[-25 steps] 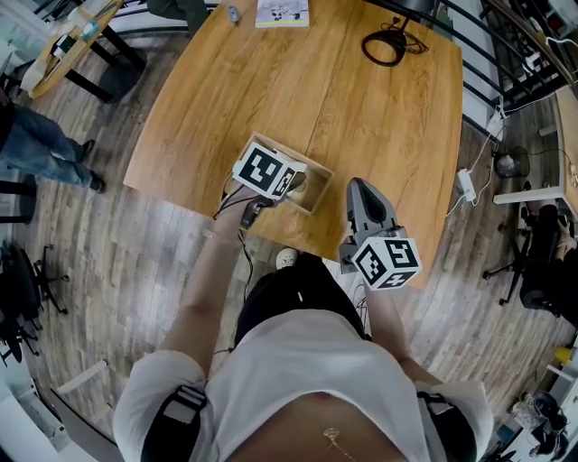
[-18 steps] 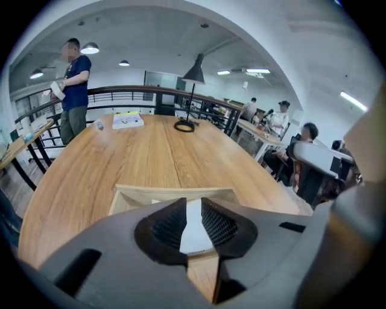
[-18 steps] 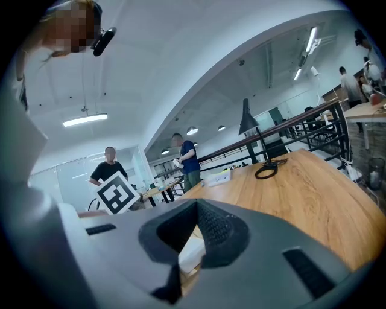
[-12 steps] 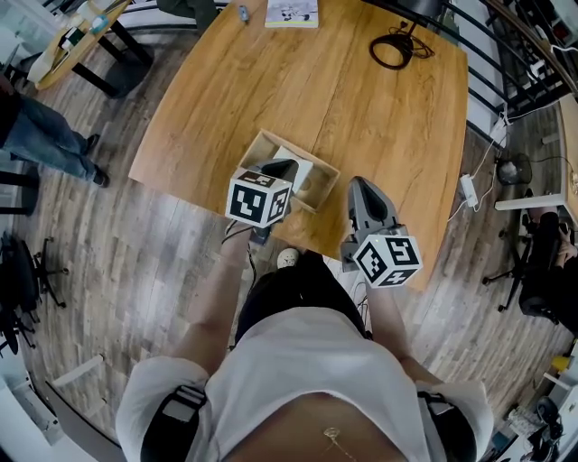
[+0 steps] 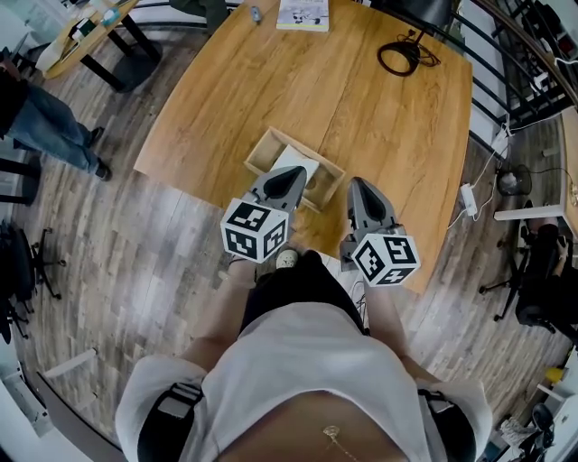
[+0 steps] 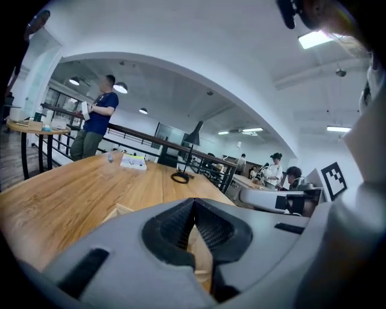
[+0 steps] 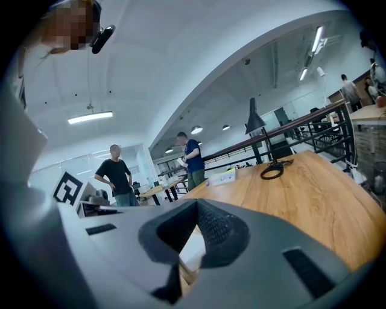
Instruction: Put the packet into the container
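A shallow wooden container (image 5: 263,145) sits near the front edge of the wooden table (image 5: 361,108). A white packet (image 5: 291,159) lies inside it, apart from both grippers. My left gripper (image 5: 293,174) hovers over the container's near side, jaws shut and empty, with its marker cube off the table edge. In the left gripper view the left gripper (image 6: 194,203) is closed, and the container (image 6: 118,210) rim shows below. My right gripper (image 5: 359,187) is just right of the container, shut with nothing in it. In the right gripper view the right gripper (image 7: 196,205) is closed too.
A coiled black cable (image 5: 404,56) and a booklet (image 5: 303,13) lie at the table's far end. A power strip (image 5: 468,187) lies on the floor to the right. A person's legs (image 5: 50,140) and a round side table (image 5: 81,32) are at the left.
The left gripper has drawn back from over the container toward the table's front edge, and its jaws have shut. The white packet now shows lying in the container. The right gripper stayed put.
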